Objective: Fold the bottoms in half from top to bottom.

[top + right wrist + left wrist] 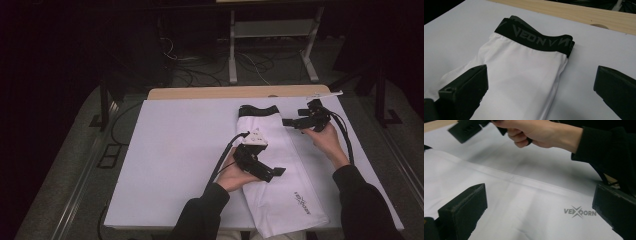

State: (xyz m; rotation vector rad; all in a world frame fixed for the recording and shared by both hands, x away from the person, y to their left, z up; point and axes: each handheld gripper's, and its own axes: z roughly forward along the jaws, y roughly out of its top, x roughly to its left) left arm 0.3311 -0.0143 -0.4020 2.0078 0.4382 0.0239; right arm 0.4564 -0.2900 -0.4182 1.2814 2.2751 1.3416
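Dark room, with cables and grey stand legs on the floor far back. In the middle, a table (165, 150) with a white cover and a bare wooden strip along its far edge.

On the right half of the table, a long white garment (280, 175), folded into a narrow strip. Black waistband (258, 110) at the far end, with grey letters on it. Near end hanging a little over the near edge of the table. Small dark logo (302, 202) close to that near end.

Left gripper (272, 172) low over the middle of the white garment, held in the left hand (235, 174) at the strip's left edge. Jaws wide apart, nothing between them. In the left gripper view, white cloth (524, 202) right under the two black jaws and the logo (579, 212) near the right jaw. Touching the cloth or just above it: cannot tell.

Right gripper (290, 122) just beside the far right edge of the garment, near the waistband, held in the right hand (325, 139). Jaws wide apart too, gripping nothing. In the right gripper view, the waistband (536, 40) a little way ahead, the white cloth (524, 82) running between the jaws toward the left one, bare table cover (584, 85) by the right one.

Both black sleeves coming in from the near side.
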